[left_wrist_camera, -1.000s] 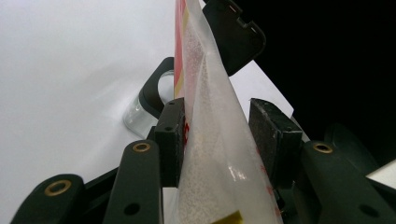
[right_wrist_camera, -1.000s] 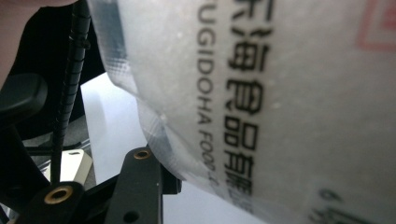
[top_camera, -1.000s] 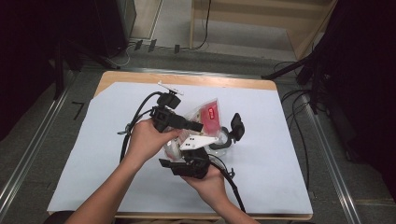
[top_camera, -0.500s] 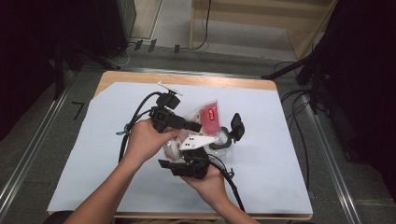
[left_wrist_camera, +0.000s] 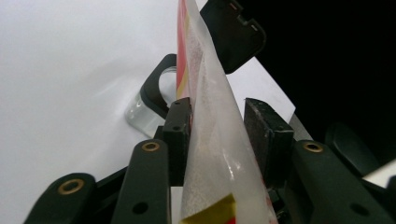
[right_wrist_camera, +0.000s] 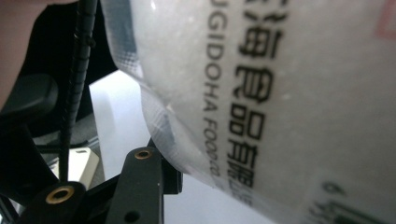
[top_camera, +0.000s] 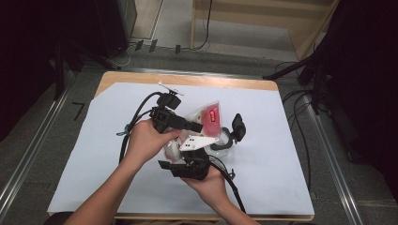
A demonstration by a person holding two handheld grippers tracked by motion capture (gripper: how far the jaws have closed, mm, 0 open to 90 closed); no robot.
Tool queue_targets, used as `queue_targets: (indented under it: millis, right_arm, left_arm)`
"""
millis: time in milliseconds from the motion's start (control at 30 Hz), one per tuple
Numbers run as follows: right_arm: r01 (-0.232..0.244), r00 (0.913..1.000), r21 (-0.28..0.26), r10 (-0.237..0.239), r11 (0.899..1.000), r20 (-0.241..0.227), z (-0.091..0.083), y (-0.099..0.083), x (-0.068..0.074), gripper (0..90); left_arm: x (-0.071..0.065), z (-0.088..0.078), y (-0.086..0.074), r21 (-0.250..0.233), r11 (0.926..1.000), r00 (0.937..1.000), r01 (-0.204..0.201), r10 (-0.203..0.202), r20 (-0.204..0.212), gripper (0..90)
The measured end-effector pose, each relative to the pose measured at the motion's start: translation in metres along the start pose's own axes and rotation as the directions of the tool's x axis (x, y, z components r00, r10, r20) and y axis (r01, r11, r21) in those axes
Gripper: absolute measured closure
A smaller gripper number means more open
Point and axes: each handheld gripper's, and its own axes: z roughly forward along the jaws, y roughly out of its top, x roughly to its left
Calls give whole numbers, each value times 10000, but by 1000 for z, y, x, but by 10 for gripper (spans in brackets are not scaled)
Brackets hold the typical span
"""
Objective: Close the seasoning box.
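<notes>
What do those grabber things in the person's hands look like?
Both are black. The left gripper has chunky black jaws with small brass rivets, a thick black cable looping behind, and a small grey plate on top. The right gripper carries a white three-cornered plate with dark dots. The forearms are bare, no sleeves.

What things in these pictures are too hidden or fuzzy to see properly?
- High view: the lower part of the clear bag is covered by both hands and the hand-held grippers.
- Left gripper view: the bag runs off the top and bottom edges, so its label cannot be read.
- Right gripper view: the bag sits so close that its print is cut off at the edges, and it hides one jaw.
- High view: the clear container with the black lid is half hidden, contents unclear.
</notes>
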Motion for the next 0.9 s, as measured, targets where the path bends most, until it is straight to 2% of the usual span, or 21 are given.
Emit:
queue_targets:
  millis: [167, 267, 467, 600, 667, 767, 900]
  right_arm:
    - [-27, 9999, -157, 25, 9999, -113, -2, 1, 0, 615]
    - [-205, 9992, -210, 197, 9996, -361, -2, 1, -2, 616]
    - [-271, 9980, -312, 253, 9991, -573, -2, 1, -3, 615]
    - [-277, 9982, -334, 258, 9991, -542, -2, 1, -4, 616]
    - [-306, 9984, -303, 291, 9991, -484, -2, 1, -4, 615]
    - [9, 10000, -93, -9, 10000, -34, 0, 2, -1, 613]
    - [198, 9998, -64, -197, 9998, 82, -1, 3, -1, 593]
  left_arm:
    - [-4, -2, 1, -44, 9999, 9998, -114, 113, -172, 613]
    - [-4, -3, 1, 94, 9999, 9997, -88, 90, -216, 608]
    - [-4, -3, 1, 91, 9999, 9996, -81, 83, -277, 599]
    - [-7, -4, 1, 104, 9999, 9990, -33, 38, -449, 620]
    - [-7, -3, 2, 251, 9995, 9980, -200, 215, -598, 656]
    - [-8, -2, 3, 256, 9994, 9975, -234, 250, -656, 684]
    - [-11, -2, 6, 112, 9991, 9967, -403, 410, -704, 690]
